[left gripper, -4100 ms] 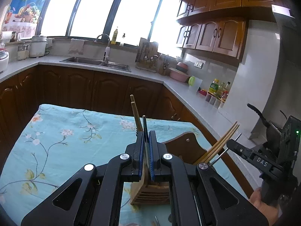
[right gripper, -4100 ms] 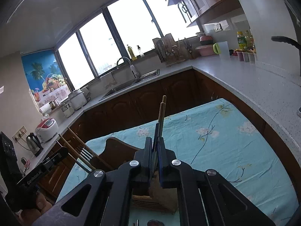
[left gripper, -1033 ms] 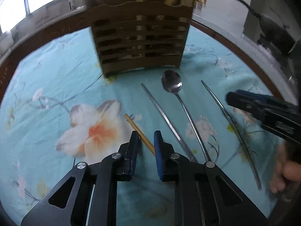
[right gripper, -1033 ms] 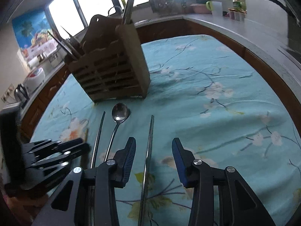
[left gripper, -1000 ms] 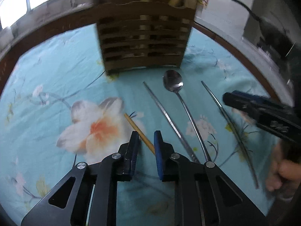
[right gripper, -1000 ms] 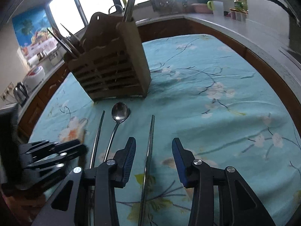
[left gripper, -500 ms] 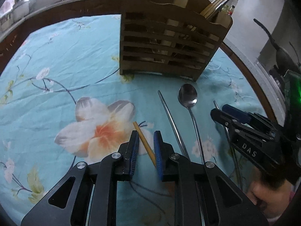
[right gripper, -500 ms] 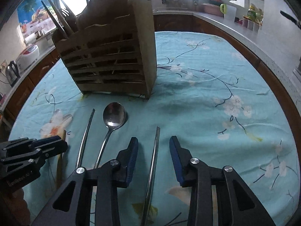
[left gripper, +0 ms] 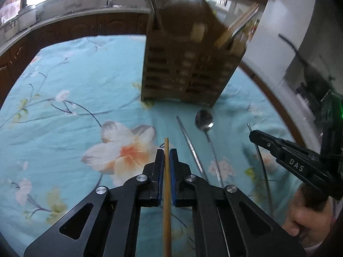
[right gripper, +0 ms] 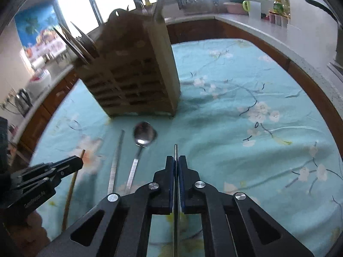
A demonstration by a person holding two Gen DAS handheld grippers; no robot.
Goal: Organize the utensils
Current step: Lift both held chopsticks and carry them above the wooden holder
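A wooden slatted utensil holder (left gripper: 188, 64) stands on the floral cloth, with chopsticks and metal utensils sticking out; it also shows in the right wrist view (right gripper: 133, 81). My left gripper (left gripper: 166, 156) is shut on a wooden chopstick (left gripper: 166, 190). My right gripper (right gripper: 175, 162) is shut on a thin metal chopstick (right gripper: 175, 150), which also shows in the left wrist view (left gripper: 260, 162). A metal spoon (left gripper: 204, 122) and another metal chopstick (left gripper: 188, 141) lie on the cloth in front of the holder; both show in the right wrist view, the spoon (right gripper: 142, 137) and the chopstick (right gripper: 116, 160).
The table is covered by a turquoise floral cloth (left gripper: 64, 107). Dark wooden cabinets and a counter (right gripper: 257, 23) with jars and bottles run around behind it. A kettle (right gripper: 21, 100) stands at the left.
Both grippers have closed: the left on the wooden chopstick, the right on the thin metal chopstick. Both have moved closer to the holder.
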